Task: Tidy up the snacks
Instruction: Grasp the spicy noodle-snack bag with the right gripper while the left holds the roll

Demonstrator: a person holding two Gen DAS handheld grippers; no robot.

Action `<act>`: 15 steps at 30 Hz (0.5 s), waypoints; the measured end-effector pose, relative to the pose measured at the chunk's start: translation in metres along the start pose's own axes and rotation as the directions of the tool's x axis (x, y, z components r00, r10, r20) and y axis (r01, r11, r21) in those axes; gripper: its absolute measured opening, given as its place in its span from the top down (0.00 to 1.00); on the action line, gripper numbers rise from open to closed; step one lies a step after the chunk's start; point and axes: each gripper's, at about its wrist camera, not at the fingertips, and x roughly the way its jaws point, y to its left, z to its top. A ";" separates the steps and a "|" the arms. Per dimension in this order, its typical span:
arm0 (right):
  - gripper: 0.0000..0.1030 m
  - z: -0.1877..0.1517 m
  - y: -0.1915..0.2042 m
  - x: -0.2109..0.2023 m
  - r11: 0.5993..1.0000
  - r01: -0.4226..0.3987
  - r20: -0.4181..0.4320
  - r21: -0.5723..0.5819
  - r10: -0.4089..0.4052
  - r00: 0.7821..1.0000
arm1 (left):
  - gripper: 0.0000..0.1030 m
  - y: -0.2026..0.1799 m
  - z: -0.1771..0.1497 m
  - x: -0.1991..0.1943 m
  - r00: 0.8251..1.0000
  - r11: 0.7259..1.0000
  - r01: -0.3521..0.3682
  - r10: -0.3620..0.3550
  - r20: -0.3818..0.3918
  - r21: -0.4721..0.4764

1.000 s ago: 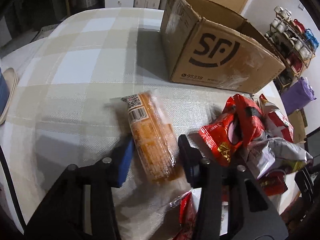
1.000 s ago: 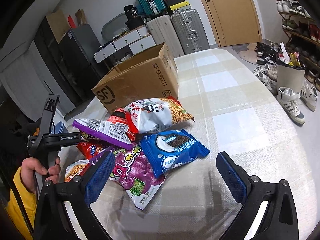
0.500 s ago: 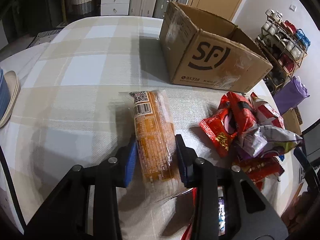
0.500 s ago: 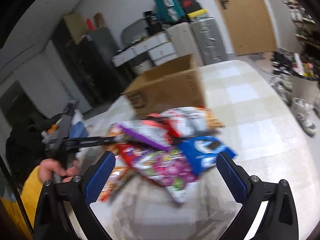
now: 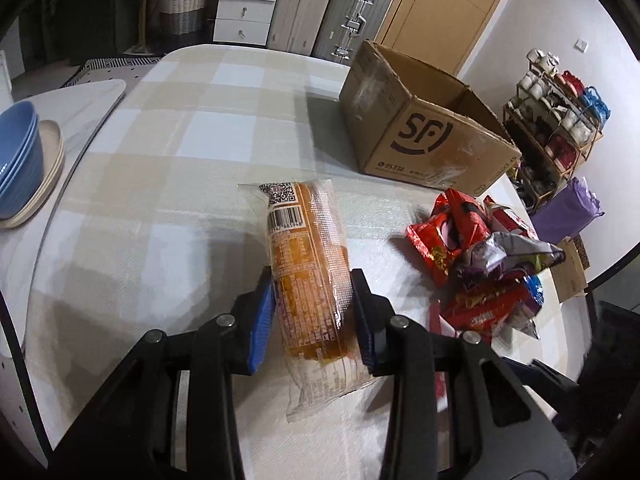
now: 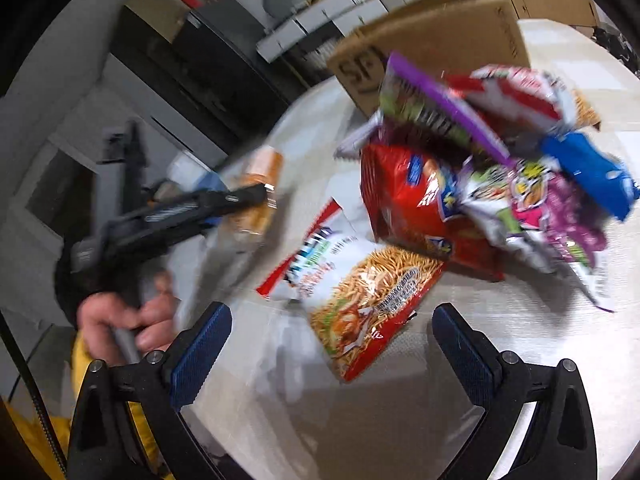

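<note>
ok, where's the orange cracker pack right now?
Left wrist view: the orange cracker pack sits clamped in the left tool, above the checked tablecloth, left of the snack pile and nearer the camera than the cardboard box.

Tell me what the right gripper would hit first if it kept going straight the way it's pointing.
Most likely the noodle-snack bag: it lies on the table dead ahead of the open right gripper, between its fingers, nearer than the red bag. Depth is uncertain.
</note>
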 end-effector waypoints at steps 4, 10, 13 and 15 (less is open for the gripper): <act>0.01 0.009 -0.004 0.019 0.999 0.031 -0.004 0.042 -0.031 1.000 | 0.68 0.014 -0.010 -0.014 1.000 1.000 0.009 -0.009 0.011 -0.018; 0.12 0.025 -0.014 0.035 0.990 -0.002 0.025 0.143 -0.002 1.000 | 0.68 0.035 -0.024 -0.032 0.999 0.999 0.027 -0.026 0.021 -0.044; 0.25 0.031 0.000 0.044 0.992 0.104 0.015 0.079 -0.105 0.994 | 0.68 0.041 -0.026 -0.036 0.999 0.998 0.030 -0.029 0.025 -0.052; 0.30 0.030 0.006 0.047 0.990 0.133 0.020 0.050 -0.134 0.991 | 0.68 0.046 -0.028 -0.039 0.999 0.998 0.032 -0.030 0.029 -0.060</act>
